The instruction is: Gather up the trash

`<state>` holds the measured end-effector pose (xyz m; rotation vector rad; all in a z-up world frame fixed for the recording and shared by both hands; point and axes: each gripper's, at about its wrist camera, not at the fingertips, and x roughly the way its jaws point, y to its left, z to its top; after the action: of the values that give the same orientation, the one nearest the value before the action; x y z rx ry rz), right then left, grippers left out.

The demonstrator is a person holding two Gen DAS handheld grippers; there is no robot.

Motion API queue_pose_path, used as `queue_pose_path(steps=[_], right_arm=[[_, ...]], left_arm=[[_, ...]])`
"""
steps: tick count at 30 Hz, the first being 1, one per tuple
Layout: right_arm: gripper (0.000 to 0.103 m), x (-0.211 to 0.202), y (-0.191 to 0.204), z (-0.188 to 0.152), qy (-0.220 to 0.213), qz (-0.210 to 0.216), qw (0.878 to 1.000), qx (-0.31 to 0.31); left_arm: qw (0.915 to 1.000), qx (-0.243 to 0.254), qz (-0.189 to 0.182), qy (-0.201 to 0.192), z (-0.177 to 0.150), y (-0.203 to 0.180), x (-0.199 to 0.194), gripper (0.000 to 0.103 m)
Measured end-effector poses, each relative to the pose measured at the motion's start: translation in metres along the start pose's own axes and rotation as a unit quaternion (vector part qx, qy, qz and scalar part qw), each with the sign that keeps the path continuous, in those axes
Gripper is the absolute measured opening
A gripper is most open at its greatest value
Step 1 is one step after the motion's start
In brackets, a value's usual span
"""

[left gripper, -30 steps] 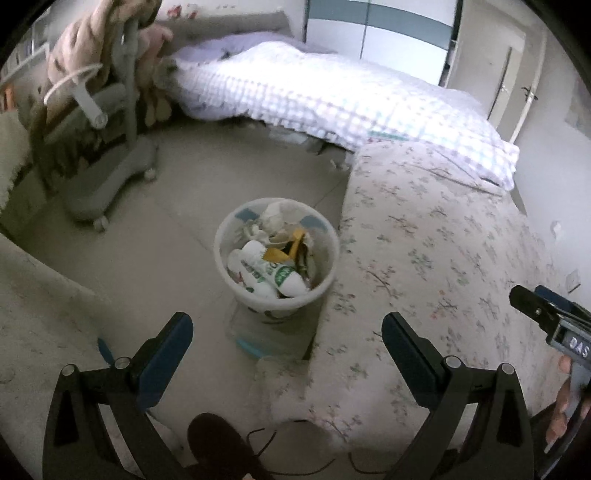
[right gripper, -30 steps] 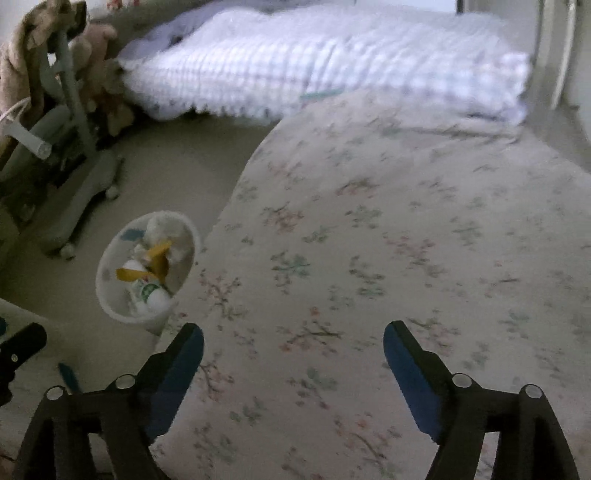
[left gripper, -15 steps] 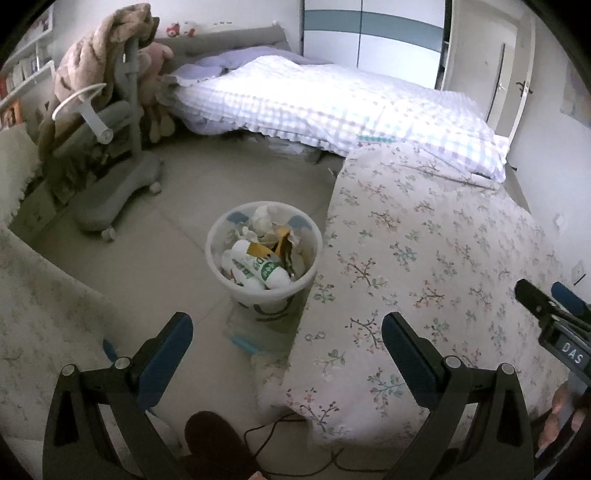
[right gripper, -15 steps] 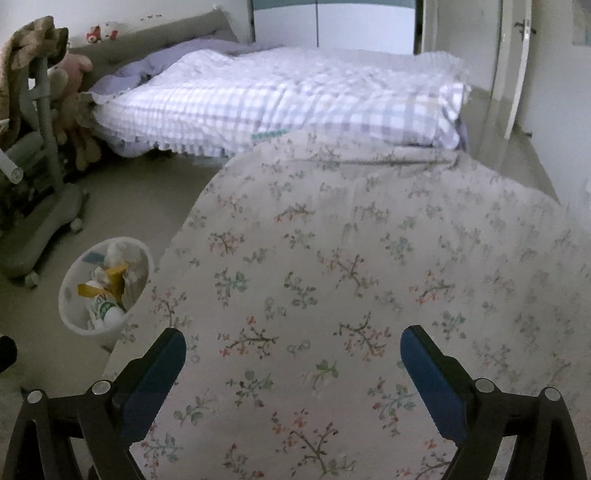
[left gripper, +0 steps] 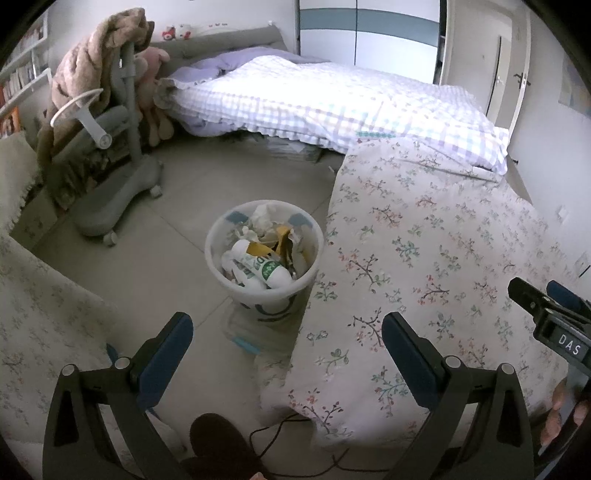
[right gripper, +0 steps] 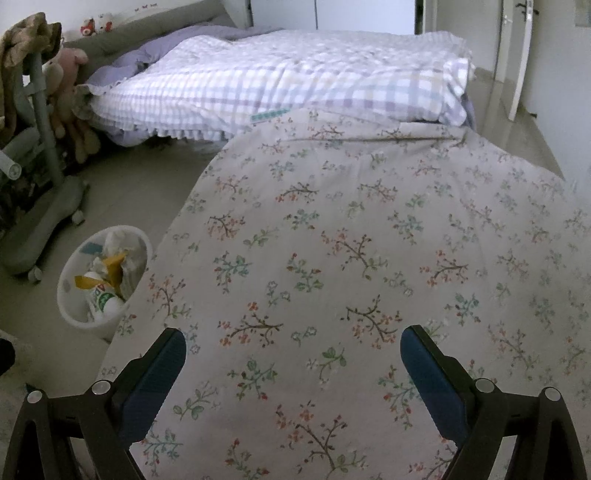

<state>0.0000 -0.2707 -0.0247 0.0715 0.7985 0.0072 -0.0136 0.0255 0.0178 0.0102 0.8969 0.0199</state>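
Your left gripper has risen and pulled back from the bin: the bin now sits higher in the left wrist view, and more of the bed and wardrobe shows behind it. Your right gripper has also tilted upward: the floral cover now fills the foreground, and the bin has dropped toward the left edge.

Trash bin partly behind floral cover

Left gripper gapes wide above the floor — full trash bin just beside the floral cover.
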Motion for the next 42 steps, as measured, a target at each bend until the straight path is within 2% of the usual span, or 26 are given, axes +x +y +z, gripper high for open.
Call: queue_pose_path(steps=[22,42], right_arm=[[0.097,-0.001,0.005,-0.003,0.001,0.011,1.0,0.008],[0.097,0.012,0.011,0.0,0.012,0.004,1.0,0.003]], left_arm=[[0.9999,-0.008,-0.001,-0.011,0.0,0.005,-0.005,0.103],[0.9998,-0.014,0.001,-0.013,0.001,0.008,-0.007,0.103]])
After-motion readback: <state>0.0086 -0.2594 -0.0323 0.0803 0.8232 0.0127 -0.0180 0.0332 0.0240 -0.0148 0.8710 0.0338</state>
